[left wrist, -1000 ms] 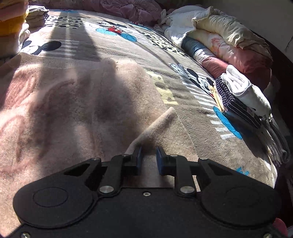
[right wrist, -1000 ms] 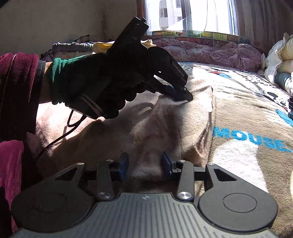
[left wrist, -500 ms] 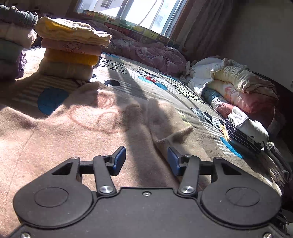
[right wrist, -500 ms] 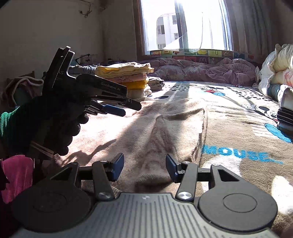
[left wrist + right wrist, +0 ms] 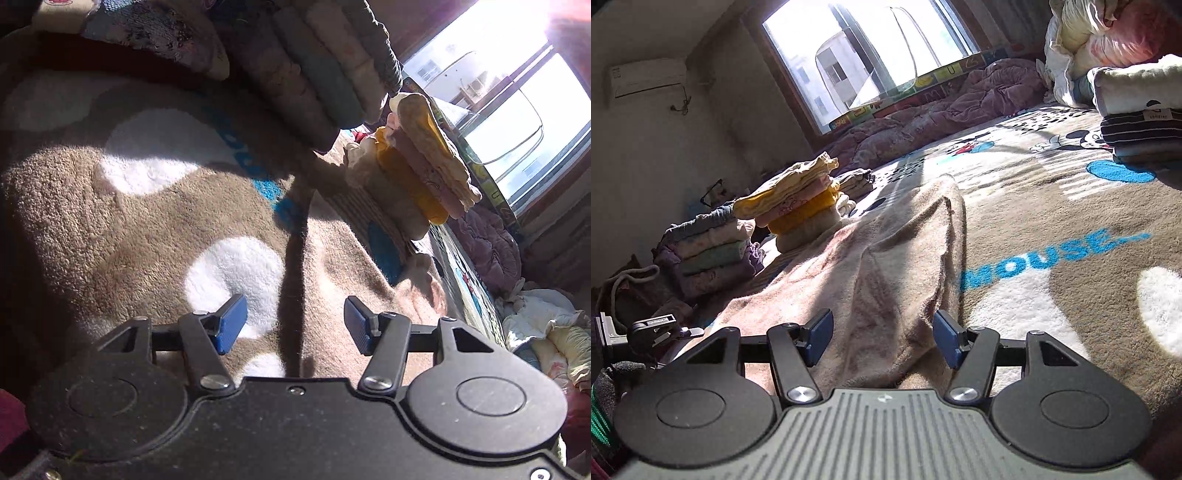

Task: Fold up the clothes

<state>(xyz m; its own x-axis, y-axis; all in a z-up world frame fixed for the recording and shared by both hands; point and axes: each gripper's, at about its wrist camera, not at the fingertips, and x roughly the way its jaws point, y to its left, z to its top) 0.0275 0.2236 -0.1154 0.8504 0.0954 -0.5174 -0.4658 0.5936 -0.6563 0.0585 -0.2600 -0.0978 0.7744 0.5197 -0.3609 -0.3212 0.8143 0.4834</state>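
A beige-pink fleece garment lies folded lengthwise on the bed blanket, running away from me. My right gripper is open and empty, its jaws standing either side of the garment's near end. My left gripper is open and empty, tilted, low over the blanket at the garment's left edge. The left gripper also shows at the far left of the right wrist view.
Two stacks of folded clothes stand left of the garment: a yellow-pink one and a grey-green-purple one. A striped and white folded pile sits at the right. A purple quilt lies under the window.
My left gripper let go of the garment's corner, opened, and swung down to the left beside the stacks. My right gripper opened wider and stays at the garment's near end.
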